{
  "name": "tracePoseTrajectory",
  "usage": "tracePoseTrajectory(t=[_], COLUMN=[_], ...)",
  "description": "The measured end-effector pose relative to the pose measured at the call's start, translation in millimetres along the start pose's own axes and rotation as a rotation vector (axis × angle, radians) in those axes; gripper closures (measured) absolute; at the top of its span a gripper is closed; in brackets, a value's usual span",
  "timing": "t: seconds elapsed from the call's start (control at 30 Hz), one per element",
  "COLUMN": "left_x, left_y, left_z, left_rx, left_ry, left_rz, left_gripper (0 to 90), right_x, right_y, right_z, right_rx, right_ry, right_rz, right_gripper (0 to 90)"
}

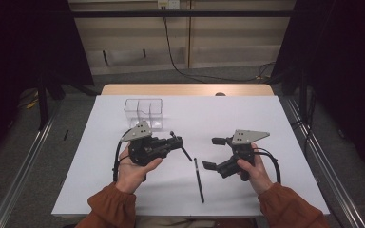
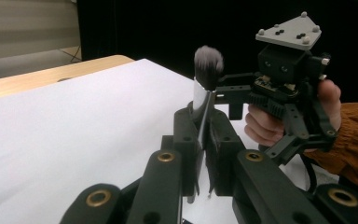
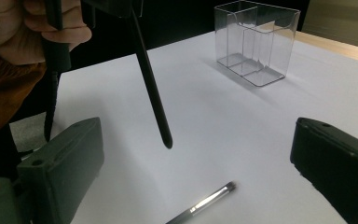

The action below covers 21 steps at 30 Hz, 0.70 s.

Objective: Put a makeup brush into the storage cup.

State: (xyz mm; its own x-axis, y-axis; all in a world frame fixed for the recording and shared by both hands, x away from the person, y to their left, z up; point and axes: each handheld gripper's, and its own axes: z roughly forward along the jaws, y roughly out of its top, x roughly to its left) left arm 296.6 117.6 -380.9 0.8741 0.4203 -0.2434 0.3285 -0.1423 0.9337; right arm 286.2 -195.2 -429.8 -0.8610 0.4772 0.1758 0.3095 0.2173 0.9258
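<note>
While the left hand-held gripper point(image 1: 173, 141) pinches a makeup brush point(image 2: 207, 65) near its bristled head, handle slanting down over the middle of the bench point(image 1: 247, 114), the right hand-held gripper point(image 1: 215, 153) stands spread and empty beside a second brush point(image 1: 199, 180) lying at lower centre. Next, I judge, comes dropping the held brush into the clear organiser point(image 1: 144, 111) at upper left, which calls for tipping it upright. Both forearms enter from the bottom edge, grippers turned toward each other.

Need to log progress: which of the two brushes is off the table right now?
The fluffy-tipped brush, clamped in the left tool. The other brush lies flat on the white table, beside the open right tool.
</note>
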Motion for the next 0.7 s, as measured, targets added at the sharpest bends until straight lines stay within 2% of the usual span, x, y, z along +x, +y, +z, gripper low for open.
tracePoseTrajectory(t=[0.07,0.33,0.57,0.7], left_x=[2.3,11.4,21.6,26.7], left_y=[0.2,0.1,-2.5,-4.4], left_z=[-4.0,-23.1,-42.0,-51.6], left_rx=[-0.001,0.007,0.017,0.01], left_ry=[0.009,0.053,0.104,0.125], left_rz=[-0.001,0.002,-0.008,-0.016], left_gripper=[84.0,84.0,84.0,84.0], right_x=[0.4,-0.4,5.2,5.7], right_y=[-1.2,-6.9,-10.8,-14.2], right_z=[-2.7,-15.8,-22.4,-26.6], right_rx=[-0.008,-0.016,-0.038,-0.033], right_ry=[0.002,-0.067,-0.105,-0.129], right_rz=[-0.002,-0.006,-0.053,-0.05], right_gripper=[2.5,3.9,3.3,3.0])
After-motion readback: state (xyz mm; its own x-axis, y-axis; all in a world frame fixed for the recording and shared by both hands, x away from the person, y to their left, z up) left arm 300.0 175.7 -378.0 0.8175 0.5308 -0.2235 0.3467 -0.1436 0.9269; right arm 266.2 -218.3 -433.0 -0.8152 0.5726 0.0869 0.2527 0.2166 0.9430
